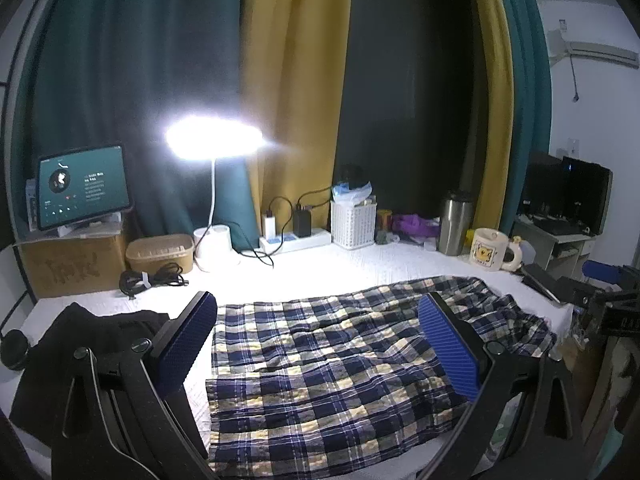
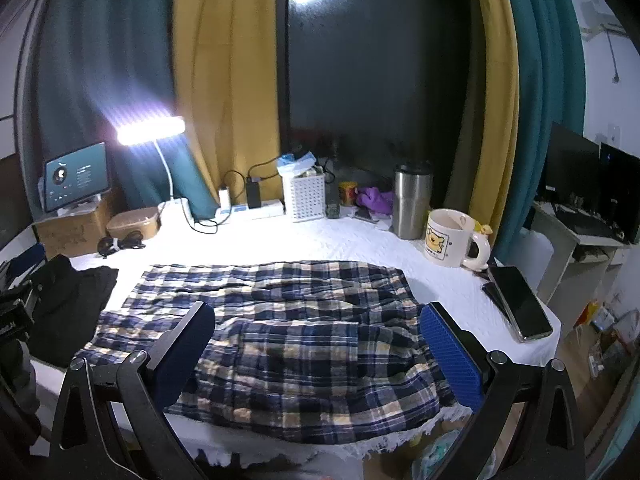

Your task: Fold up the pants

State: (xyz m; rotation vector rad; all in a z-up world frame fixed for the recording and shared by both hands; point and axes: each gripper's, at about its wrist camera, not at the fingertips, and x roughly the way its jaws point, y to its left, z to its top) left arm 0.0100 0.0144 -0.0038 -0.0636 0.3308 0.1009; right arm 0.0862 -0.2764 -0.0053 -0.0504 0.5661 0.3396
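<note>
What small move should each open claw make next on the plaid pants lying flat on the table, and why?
Probably lower both to the cloth and pinch an edge. The left claw and right claw hang open above the plaid pants, holding nothing, and the pants look spread across the white table.

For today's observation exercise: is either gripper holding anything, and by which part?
Nothing is held. The left gripper and right gripper are both open above the plaid pants.
</note>
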